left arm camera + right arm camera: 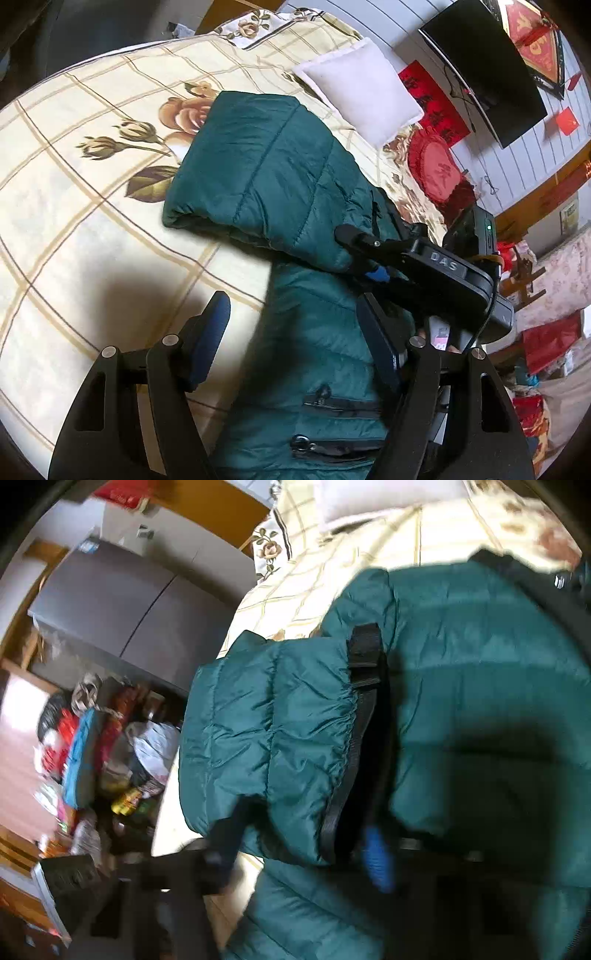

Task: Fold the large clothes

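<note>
Spread over a bed (74, 192), a cream checked sheet printed with roses carries a teal quilted puffer jacket (273, 177). On the left gripper (291, 343) the blue-padded fingers (210, 332) stand spread, nothing pinched, the jacket's lower panel with its two zip pockets lying between and beneath them. Just right of it, the right gripper (354, 247) reaches in from the right, its tips against the edge of the folded-over upper part of the jacket. From the right wrist view the right gripper (299, 849) is motion-blurred: its fingers (376, 856) sit either side of a puffy folded sleeve or hem end with a black strap (364, 646), but whether they pinch it I cannot tell. Outward, the jacket's folded part lies toward the far middle of the bed. A white pillow (362, 92) and a red cushion (439, 166) sit at the far right. On the wall hangs a dark flat screen (484, 66). Left of the bed stand a grey cabinet (122, 602) and a heap of bags (103, 746) on the floor.
</note>
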`<state>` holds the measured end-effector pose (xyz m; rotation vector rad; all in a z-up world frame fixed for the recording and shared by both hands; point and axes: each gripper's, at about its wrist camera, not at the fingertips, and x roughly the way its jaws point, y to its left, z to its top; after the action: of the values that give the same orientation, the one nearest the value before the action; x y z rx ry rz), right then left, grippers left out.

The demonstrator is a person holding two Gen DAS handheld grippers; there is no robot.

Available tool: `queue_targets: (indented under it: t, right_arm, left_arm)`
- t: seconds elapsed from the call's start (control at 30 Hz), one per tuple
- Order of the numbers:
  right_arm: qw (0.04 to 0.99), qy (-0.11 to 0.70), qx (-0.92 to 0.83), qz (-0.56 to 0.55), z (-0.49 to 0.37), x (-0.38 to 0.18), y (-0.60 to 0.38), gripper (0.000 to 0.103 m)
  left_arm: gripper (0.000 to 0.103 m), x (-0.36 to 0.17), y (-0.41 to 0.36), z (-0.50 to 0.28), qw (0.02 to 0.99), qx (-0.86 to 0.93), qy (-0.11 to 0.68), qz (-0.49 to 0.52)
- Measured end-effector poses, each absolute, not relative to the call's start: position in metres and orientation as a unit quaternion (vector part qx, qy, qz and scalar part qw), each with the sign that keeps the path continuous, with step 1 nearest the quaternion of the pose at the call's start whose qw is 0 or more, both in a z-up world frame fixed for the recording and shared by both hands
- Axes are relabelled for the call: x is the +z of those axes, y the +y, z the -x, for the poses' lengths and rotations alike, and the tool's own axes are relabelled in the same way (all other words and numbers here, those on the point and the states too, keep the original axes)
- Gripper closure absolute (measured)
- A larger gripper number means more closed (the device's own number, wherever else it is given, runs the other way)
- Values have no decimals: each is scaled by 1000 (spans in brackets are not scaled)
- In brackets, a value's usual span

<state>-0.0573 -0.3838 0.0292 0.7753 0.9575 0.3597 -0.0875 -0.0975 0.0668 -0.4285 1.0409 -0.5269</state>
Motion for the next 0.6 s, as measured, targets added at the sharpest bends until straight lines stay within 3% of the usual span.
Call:
queue_targets:
  t: [0.07, 0.17, 0.6]
  right_arm:
    - [814, 423, 172, -360, 65, 36, -387, 85]
    - [843, 391, 171, -328, 79, 60, -390, 89]
    - [890, 310, 77, -326, 157, 122, -491, 90]
  left_arm:
    - [32, 66, -96, 88, 817, -237, 487, 195]
    - [32, 64, -96, 88, 819, -233, 488, 191]
    - [32, 73, -124, 91, 840, -223, 474, 143]
